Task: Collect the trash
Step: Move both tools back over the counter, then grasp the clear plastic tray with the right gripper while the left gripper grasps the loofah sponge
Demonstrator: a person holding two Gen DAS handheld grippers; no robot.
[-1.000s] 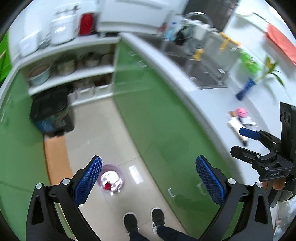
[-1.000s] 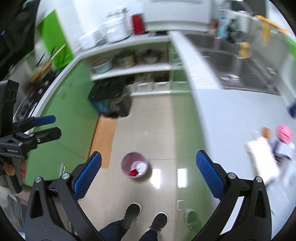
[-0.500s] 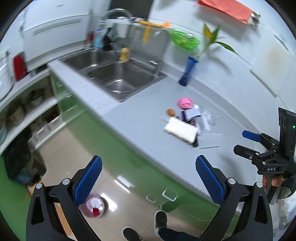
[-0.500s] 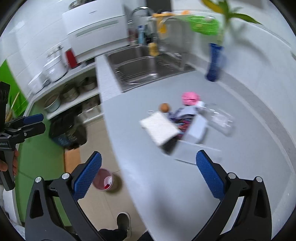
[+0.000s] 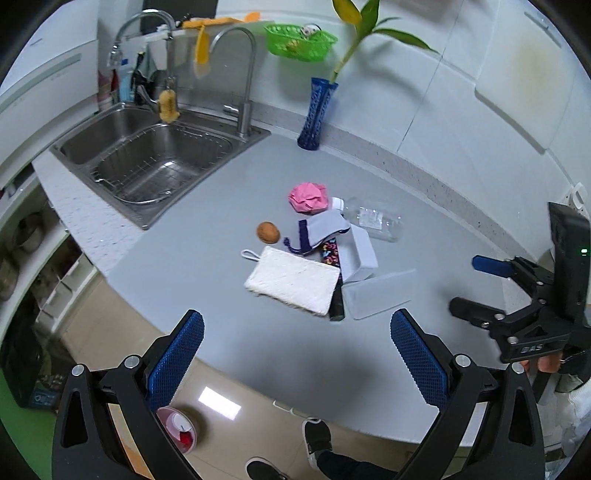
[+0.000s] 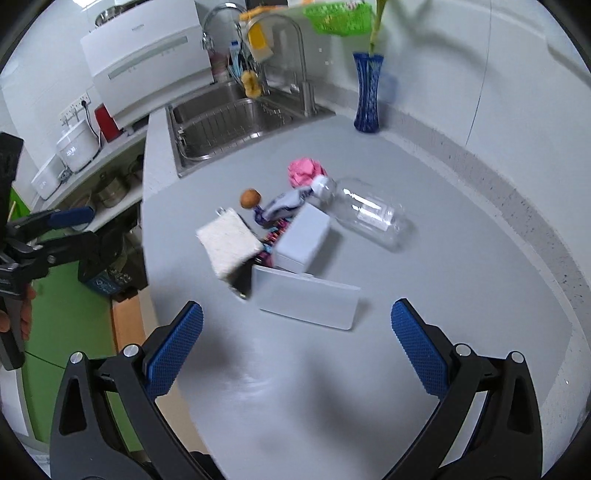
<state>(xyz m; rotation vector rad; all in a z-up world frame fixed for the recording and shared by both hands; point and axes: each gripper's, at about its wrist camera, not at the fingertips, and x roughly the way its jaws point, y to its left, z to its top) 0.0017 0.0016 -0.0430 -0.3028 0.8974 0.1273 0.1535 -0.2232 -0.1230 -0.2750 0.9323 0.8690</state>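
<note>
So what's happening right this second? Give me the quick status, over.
Left gripper open, empty. Right gripper open, empty, above counter. Trash pile ahead, untouched: clear bottle, pink wad, white box. Pink bin down on floor. Nothing in the way.

Your left gripper [image 5: 295, 350] hides part of the bin [image 5: 177, 430] on the floor, so you cannot tell what the red and white things inside it are, and the shoes [image 5: 317, 437] run out at the bottom edge. The pad [image 5: 293, 284] and the box [image 5: 356, 256] cover most of the patterned strip [image 5: 330, 254] and the dark thing [image 5: 337, 301] under them, so neither can be named. In the right wrist view the basket [image 6: 338, 16] and the plant [image 6: 378, 22] are blurred and cut off by the top edge.
</note>
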